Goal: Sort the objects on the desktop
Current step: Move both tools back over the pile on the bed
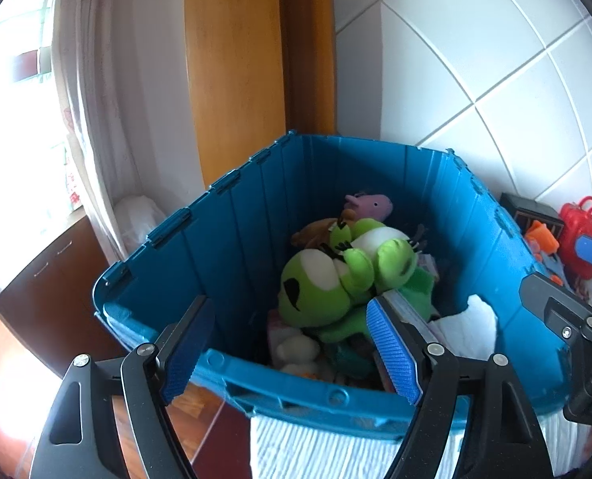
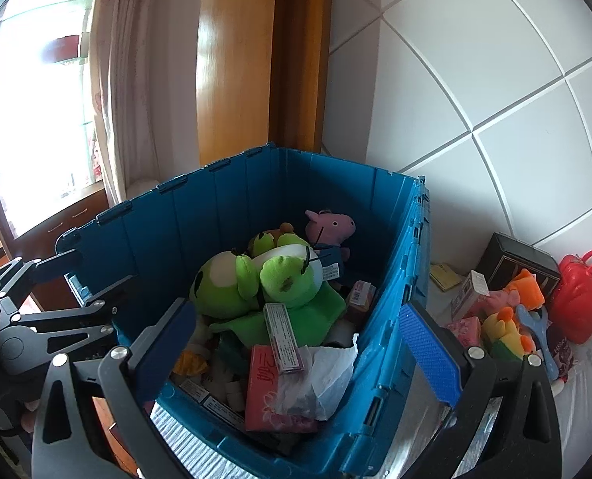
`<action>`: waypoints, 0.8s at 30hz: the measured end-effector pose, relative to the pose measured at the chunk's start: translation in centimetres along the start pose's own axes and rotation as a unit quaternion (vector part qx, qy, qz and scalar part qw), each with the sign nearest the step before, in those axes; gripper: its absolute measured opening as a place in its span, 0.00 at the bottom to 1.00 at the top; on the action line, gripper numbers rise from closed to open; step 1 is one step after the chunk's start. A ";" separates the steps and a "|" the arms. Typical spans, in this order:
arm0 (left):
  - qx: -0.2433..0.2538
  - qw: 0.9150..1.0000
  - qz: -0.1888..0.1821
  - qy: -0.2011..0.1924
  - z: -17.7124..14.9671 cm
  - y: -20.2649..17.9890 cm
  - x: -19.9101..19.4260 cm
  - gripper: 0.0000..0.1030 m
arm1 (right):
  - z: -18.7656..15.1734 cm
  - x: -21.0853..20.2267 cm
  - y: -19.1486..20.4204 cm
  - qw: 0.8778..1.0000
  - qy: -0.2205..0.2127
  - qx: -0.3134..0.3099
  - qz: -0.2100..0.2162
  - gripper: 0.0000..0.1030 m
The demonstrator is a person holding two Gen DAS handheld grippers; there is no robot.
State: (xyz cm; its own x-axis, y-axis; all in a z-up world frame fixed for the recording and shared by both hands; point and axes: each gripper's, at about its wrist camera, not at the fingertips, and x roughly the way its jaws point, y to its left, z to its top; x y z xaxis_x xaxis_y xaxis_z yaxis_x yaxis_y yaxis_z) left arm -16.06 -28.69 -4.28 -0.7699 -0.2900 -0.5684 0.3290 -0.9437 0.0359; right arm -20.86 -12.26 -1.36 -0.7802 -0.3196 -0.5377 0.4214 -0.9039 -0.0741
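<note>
A blue plastic bin [image 1: 232, 223] [image 2: 391, 279] holds a green frog plush [image 1: 328, 279] [image 2: 256, 283], a pink pig plush [image 1: 370, 204] [image 2: 330, 225], a pink tissue pack [image 2: 272, 391], a slim white box [image 2: 282, 335], white crumpled paper [image 1: 471, 331] [image 2: 328, 375] and other small items. My left gripper [image 1: 292, 351] is open and empty above the bin's near rim. My right gripper [image 2: 300, 355] is open and empty above the bin's near right corner. The left gripper also shows at the left of the right wrist view [image 2: 76, 291].
To the right of the bin lie a red toy bag [image 1: 583, 235] [image 2: 581, 299], a black box [image 2: 515, 263], an orange and yellow plush [image 2: 511, 319], a blue toy wrench [image 2: 535, 335] and small boxes. A tiled wall, a wooden door frame [image 2: 236, 80] and a curtain stand behind.
</note>
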 end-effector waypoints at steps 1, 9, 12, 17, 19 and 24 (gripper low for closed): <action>0.001 1.000 -0.001 -0.001 -0.2 -0.3 -0.3 0.77 | -0.3 -0.3 -0.2 1.000 0.001 0.001 -0.002 1.00; -0.002 1.000 -0.024 -0.003 -1.0 -3.4 -2.8 0.77 | -2.6 -3.2 -3.9 1.000 0.003 0.020 -0.023 1.00; -0.001 0.999 -0.037 -0.004 -1.2 -5.3 -3.9 0.77 | -3.8 -4.7 -6.2 0.999 0.002 0.032 -0.033 1.00; 0.015 0.998 -0.062 -0.014 -1.5 -10.2 -5.9 0.77 | -5.6 -7.3 -10.3 0.998 0.000 0.049 -0.046 1.00; 0.025 0.997 -0.072 -0.017 -1.5 -12.5 -6.7 0.77 | -6.5 -8.4 -12.3 0.997 -0.002 0.055 -0.050 1.00; 0.045 0.995 -0.092 -0.021 -2.1 -18.4 -8.4 0.77 | -8.4 -10.8 -17.4 0.996 -0.003 0.068 -0.063 1.00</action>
State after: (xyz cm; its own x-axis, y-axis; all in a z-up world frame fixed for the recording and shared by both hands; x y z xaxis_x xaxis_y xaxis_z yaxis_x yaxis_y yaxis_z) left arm -14.51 -8.51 -1.89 -0.8350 -0.1161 -0.5379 0.1325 -0.9912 0.0083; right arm -15.91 9.34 -1.31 -0.8257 -0.2022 -0.5266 0.2539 -0.9668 -0.0269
